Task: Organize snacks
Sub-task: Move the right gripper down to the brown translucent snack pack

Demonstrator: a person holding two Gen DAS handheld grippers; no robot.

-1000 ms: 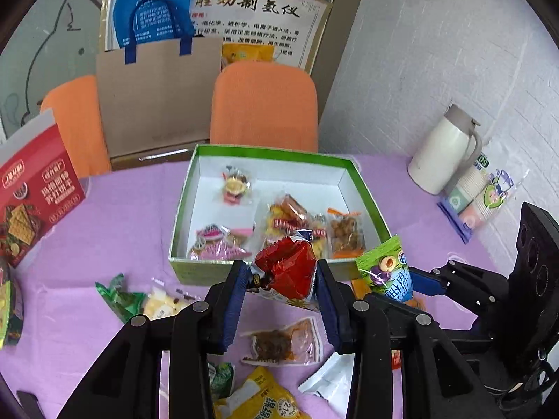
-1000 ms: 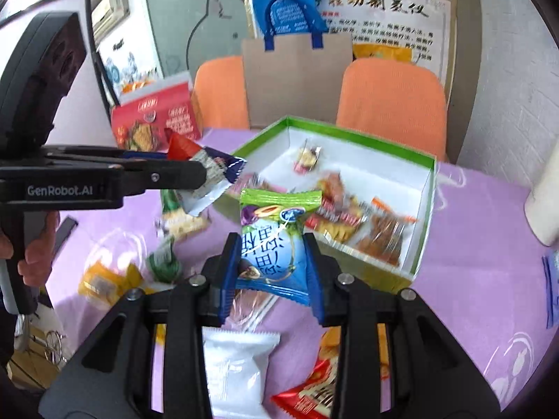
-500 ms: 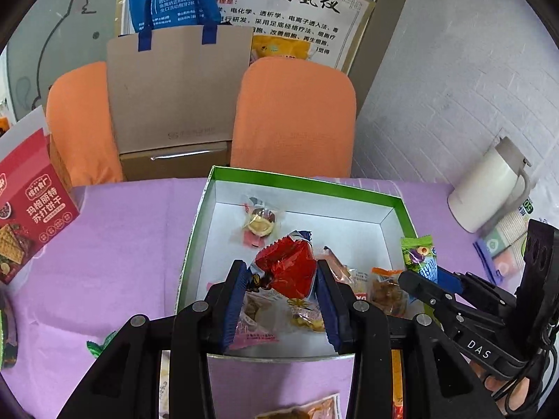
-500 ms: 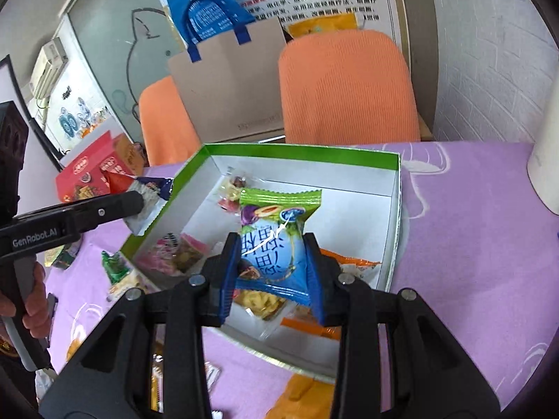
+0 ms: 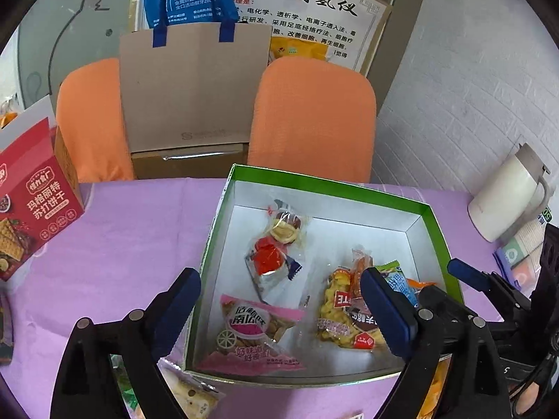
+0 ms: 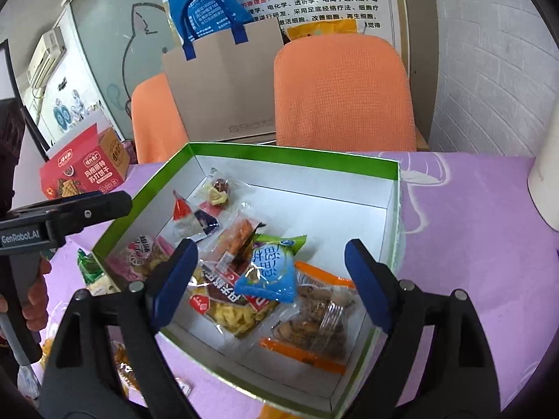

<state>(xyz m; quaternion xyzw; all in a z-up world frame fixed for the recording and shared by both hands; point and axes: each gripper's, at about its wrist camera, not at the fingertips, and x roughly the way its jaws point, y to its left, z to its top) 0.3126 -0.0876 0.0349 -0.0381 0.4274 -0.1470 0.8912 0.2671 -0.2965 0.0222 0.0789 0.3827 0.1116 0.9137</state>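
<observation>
- Two hand-held black grippers with blue pads hover over a green-rimmed, white-lined cardboard box [image 5: 328, 181] on a table under a purple cloth [image 5: 132, 230].
- The left gripper [image 5: 283, 310] has its jaws opening, already spread wide, with nothing pressed between the pads; its left pad sits outside the box's left wall, the right one above the box floor.
- A red-and-clear snack packet [image 5: 270, 262] lies loose on the white floor of the box, just beside a clear packet holding a round yellow sweet [image 5: 284, 228].
- The right gripper [image 6: 269, 281] also has its jaws opening and stands wide, gripping nothing.
- A blue-and-green snack pouch [image 6: 270, 267] rests between and below its pads, lying on top of a clear bag of yellow chips with red labels [image 6: 227, 305] and touching an orange-edged clear bag of brown nuts [image 6: 314, 317].
- A pink bag of crackers [image 5: 255, 328] occupies the box's near-left corner.
- More packets lie on the cloth outside the box, near its front left corner.
- A red biscuit carton [image 5: 31, 216] stands at the table's left, a white thermos jug [image 5: 506, 202] at its right.
- Two orange chairs [image 5: 314, 118] and a brown paper bag with blue handles [image 5: 192, 87] sit behind.
</observation>
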